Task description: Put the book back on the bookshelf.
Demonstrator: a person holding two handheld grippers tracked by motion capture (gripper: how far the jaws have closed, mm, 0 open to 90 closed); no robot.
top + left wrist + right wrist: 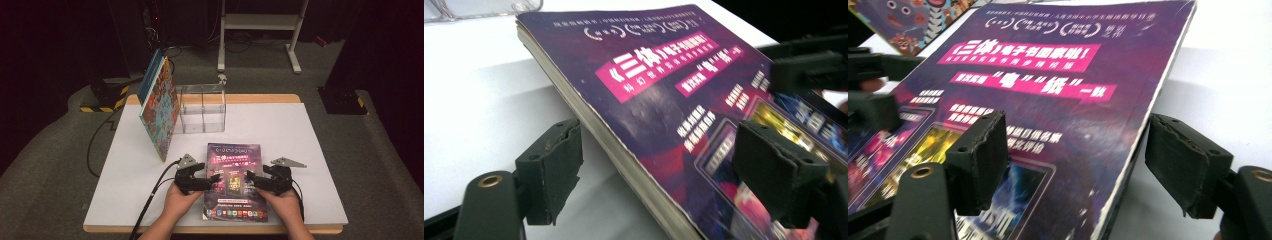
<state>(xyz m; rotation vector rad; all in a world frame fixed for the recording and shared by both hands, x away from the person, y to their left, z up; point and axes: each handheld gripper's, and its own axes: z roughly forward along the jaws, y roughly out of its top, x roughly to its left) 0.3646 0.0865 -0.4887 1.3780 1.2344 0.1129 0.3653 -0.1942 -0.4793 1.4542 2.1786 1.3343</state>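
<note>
- The purple book [235, 182] lies flat, lower middle of the high view, near the table's front edge.
- Left gripper [212, 179] straddles its left edge, jaws apart — one pad over the cover, one beside the pages, nothing pinched yet.
- Right gripper [251, 178] mirrors that on the right edge, also apart.
- Best bet: the person clamps both sides evenly before lifting toward the clear box [202, 107], upper middle, beside the leaning colourful book [159, 107].

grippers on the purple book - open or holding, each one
left gripper: open, jaws straddle the purple book's left edge, pads apart from it.
right gripper: open, jaws straddle its right edge, not clamped.
</note>
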